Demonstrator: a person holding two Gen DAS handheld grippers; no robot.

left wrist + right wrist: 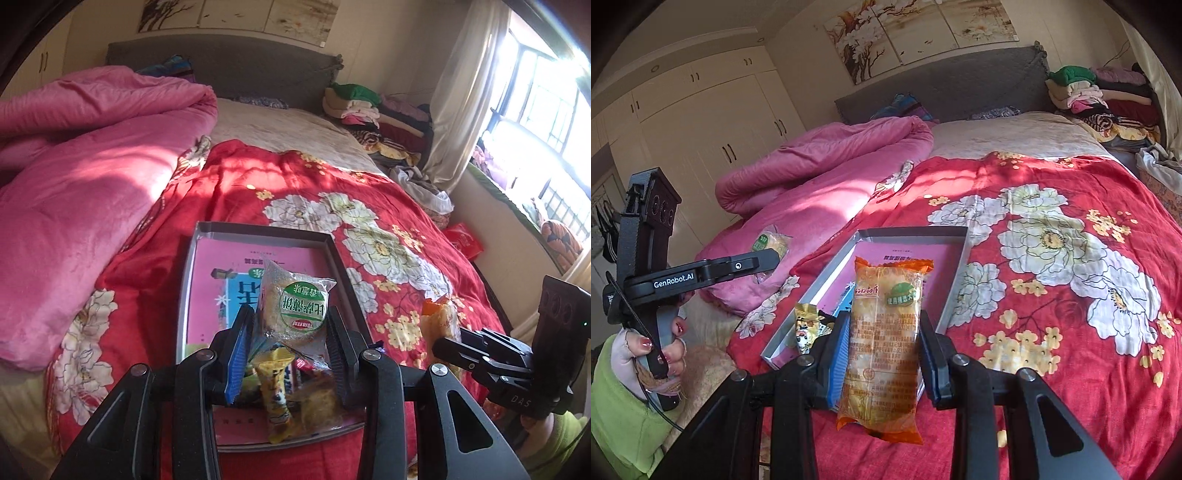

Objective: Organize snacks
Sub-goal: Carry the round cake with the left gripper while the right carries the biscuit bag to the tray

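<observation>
I am seeing a clear cake packet with a green round label (295,306) standing upright above the grey tray (184,280). A long orange-edged snack bag (884,343) is hanging upright over the tray's near corner, while a yellow wrapped snack (277,398) is lying inside.

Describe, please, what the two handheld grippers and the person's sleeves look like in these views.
Both are black, angular linkage tools with silver pivot bolts and blue pads inside the jaws. The left gripper bears white "GenRobot.AI" lettering, a grey handle, a black strap and a thin black cable. The right gripper shows faint "DAS" lettering and a small green light on its camera block. The sleeves are lime green, and the fingernails are painted red.
</observation>
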